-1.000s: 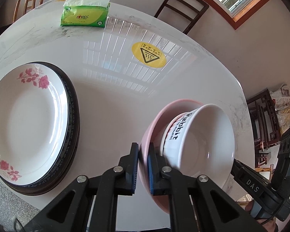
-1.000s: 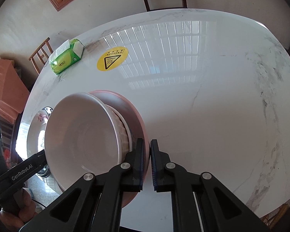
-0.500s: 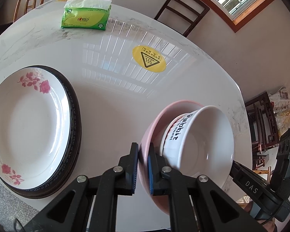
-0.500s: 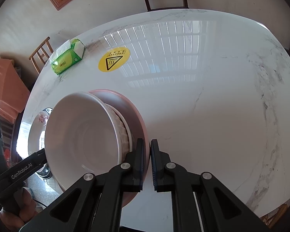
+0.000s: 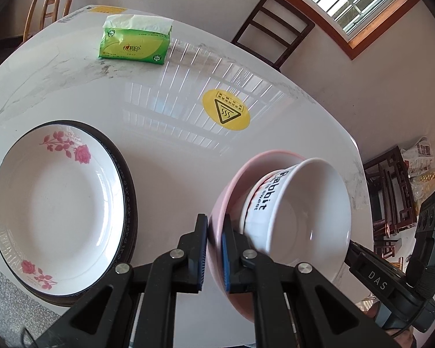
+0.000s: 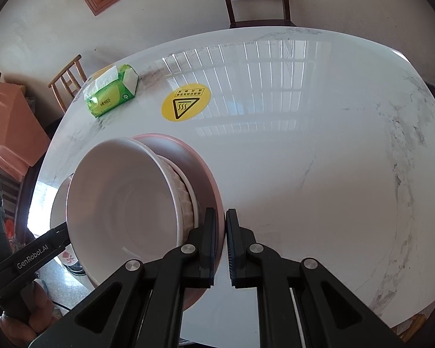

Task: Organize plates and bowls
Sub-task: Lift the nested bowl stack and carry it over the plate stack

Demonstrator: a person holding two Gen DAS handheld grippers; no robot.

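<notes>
2 grippers, left gripper (image 5: 214,249) and right gripper (image 6: 221,248), clamp opposite rims of the pink ceramic bowl (image 5: 229,191), steadying the white bowl (image 5: 304,217) nested inside.

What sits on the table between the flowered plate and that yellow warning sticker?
Nothing: the left wrist view shows bare table between flowered plate and yellow sticker.

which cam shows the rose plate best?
Left wrist. The rose plate lies fully visible, stacked on a dark-rimmed plate on the table. In the right wrist view only a sliver shows behind the white bowl.
</notes>
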